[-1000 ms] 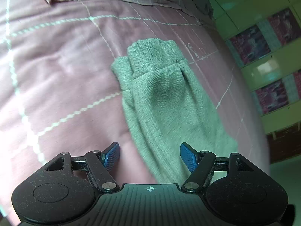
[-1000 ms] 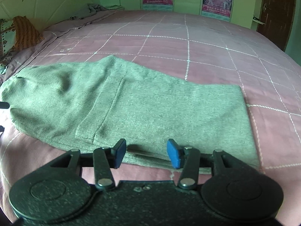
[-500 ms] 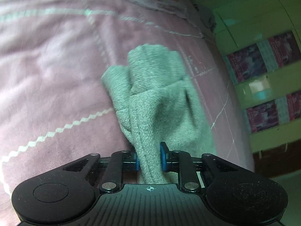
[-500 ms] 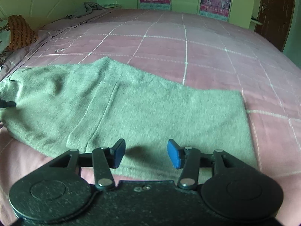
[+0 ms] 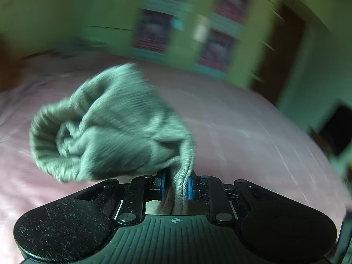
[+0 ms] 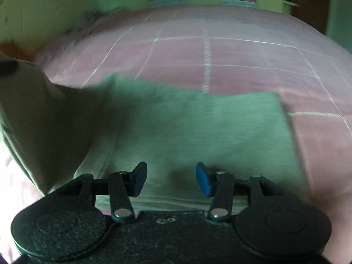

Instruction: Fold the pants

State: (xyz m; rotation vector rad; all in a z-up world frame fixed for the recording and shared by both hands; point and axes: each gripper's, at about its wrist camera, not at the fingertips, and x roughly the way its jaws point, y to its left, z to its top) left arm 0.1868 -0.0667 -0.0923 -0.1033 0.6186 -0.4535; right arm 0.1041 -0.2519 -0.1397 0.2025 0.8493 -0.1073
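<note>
Pink bedspread [image 6: 242,52], left hand-held gripper [image 5: 176,186] pinching raised pants [image 5: 114,129], right hand-held gripper [image 6: 171,178] spread

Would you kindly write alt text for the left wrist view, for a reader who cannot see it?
The left gripper is shut on an edge of the grey pants, which bunch up lifted above the pink bedspread. The picture is motion-blurred, with a green wall behind.

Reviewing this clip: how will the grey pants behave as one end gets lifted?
Likely floppy: the pants bunch and droop from the left hand-held gripper. Probably light, since a narrow pinch carries that end. The rest lies limp on the bed, so it may drag.
</note>
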